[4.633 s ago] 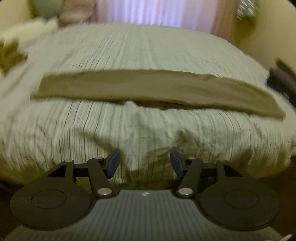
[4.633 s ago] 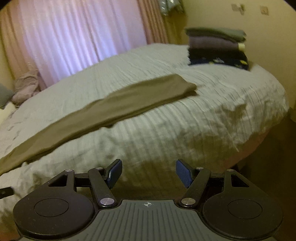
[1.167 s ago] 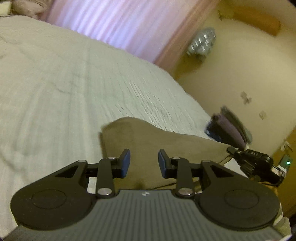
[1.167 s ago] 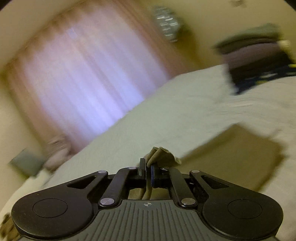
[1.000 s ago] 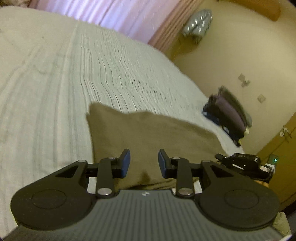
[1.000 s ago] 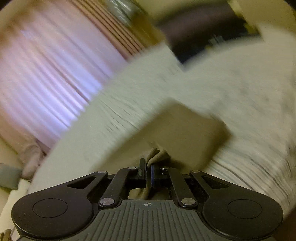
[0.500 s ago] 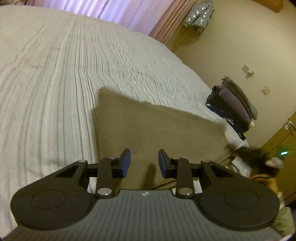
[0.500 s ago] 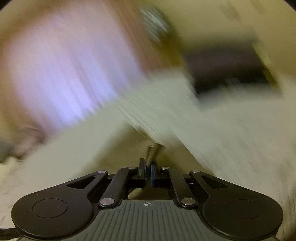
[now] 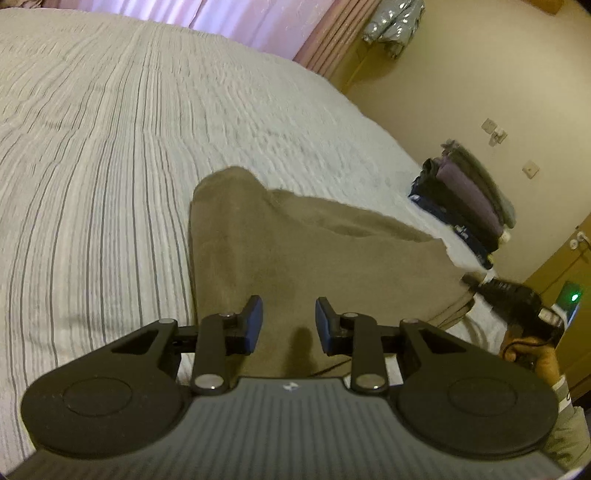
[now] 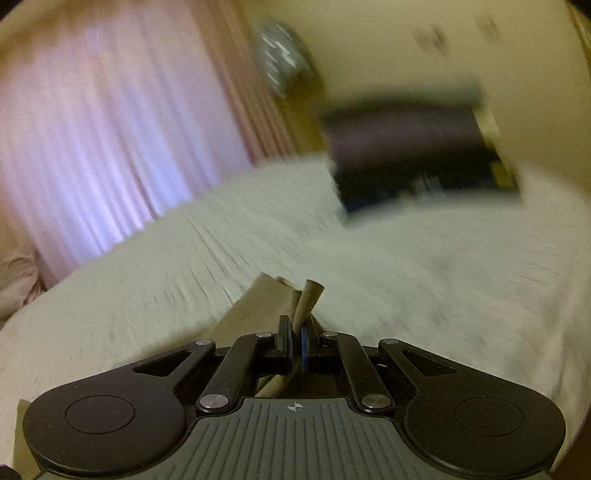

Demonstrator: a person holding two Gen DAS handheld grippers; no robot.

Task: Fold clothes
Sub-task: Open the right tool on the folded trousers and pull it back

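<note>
I have the right gripper clenched on a pinch of the brown garment, which lies on the bed short of the folded stack, while my left gripper hovers released above it, probably to steady the fold.

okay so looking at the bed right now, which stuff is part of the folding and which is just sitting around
In the job:
- olive-brown garment, on the bed
- right tool, shut on the garment's edge
- left tool, open over it

Lying about:
- stack of folded clothes
- silvery garment hanging by the curtain
- striped bedspread
</note>
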